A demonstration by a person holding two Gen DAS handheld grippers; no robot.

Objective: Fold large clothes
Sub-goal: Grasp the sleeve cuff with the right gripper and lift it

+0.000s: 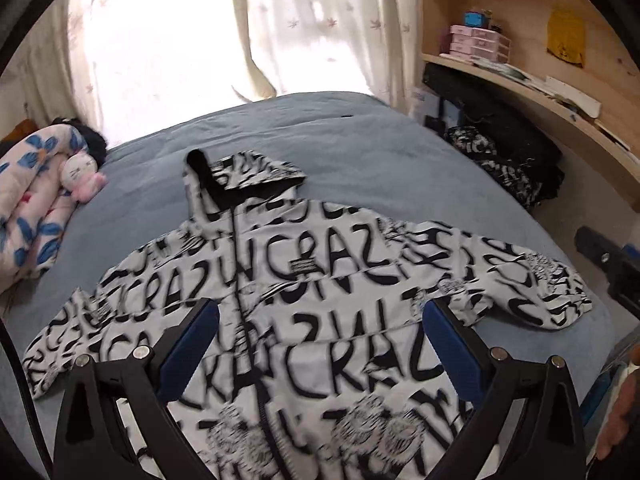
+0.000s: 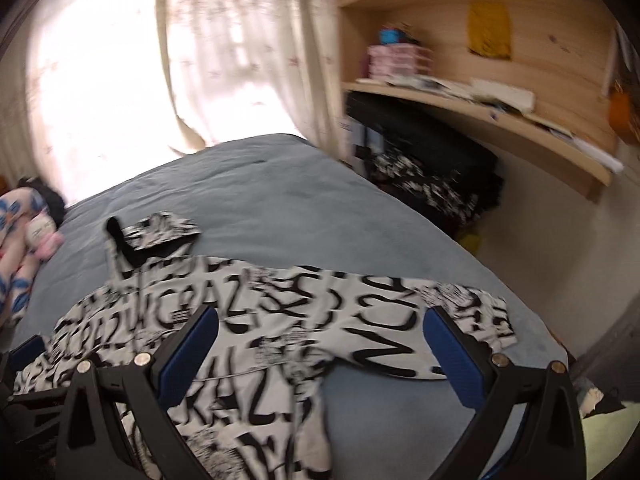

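While the jacket [image 1: 304, 304] lies spread on the bed [image 1: 360, 152], filling the lower frame, both the left gripper [image 1: 320, 344] and right gripper [image 2: 320, 344] hover apart, empty; soft, light cloth probably, best pinched at a sleeve cuff.

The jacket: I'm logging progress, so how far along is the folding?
Barely started. Done: the printed jacket lies spread flat on the blue bed, sleeves out. In hand: nothing; the left gripper and right gripper hover open above it. Left: every fold.

Blue bedspread [image 1: 328, 140], floral quilt [image 1: 36, 200] beside plush toy [image 1: 82, 174], curtains [image 1: 320, 28], wooden shelves [image 1: 516, 60].
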